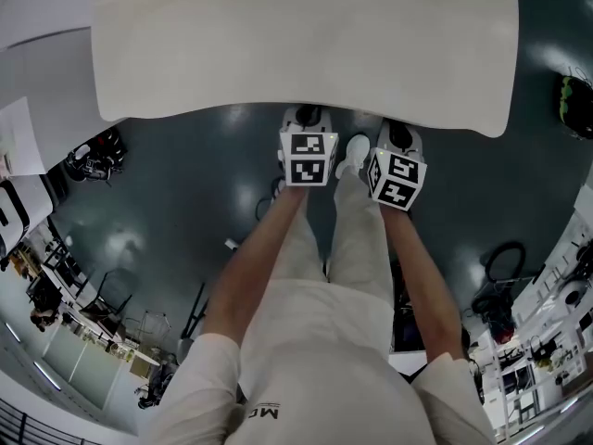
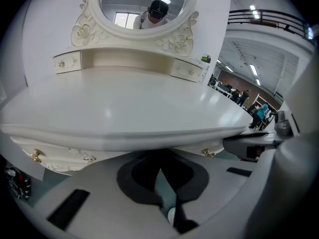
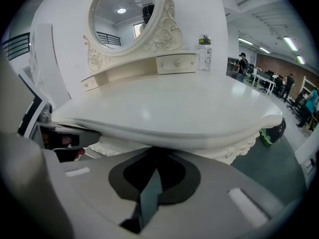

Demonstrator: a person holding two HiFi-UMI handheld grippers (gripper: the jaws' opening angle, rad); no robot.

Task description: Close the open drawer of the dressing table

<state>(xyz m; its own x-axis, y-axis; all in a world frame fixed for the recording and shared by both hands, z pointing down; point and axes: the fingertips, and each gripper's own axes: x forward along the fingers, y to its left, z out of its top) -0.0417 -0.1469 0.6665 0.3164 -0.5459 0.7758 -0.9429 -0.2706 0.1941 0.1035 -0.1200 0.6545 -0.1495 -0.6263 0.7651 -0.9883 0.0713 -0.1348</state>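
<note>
1. Tabletop: smooth, glossy cream slab with a curved front lip, above both grippers.
2. Mirror: oval, in a carved floral frame, far beyond the grippers.
3. Drawer front: carved cream relief with brass knobs, under the lip just ahead of the grippers.
4. Left gripper, right gripper: jaws closed together, holding nothing.

Two bare forearms extend forward and down from short white sleeves, the left forearm and the right forearm running close and nearly parallel. The left hand-held gripper is level with and just beside the right hand-held gripper. Both point to the far side, and the marker cube on each faces up toward the head camera. In each gripper view the two dark jaws taper to meet at their tips, with nothing gripped between them.
</note>
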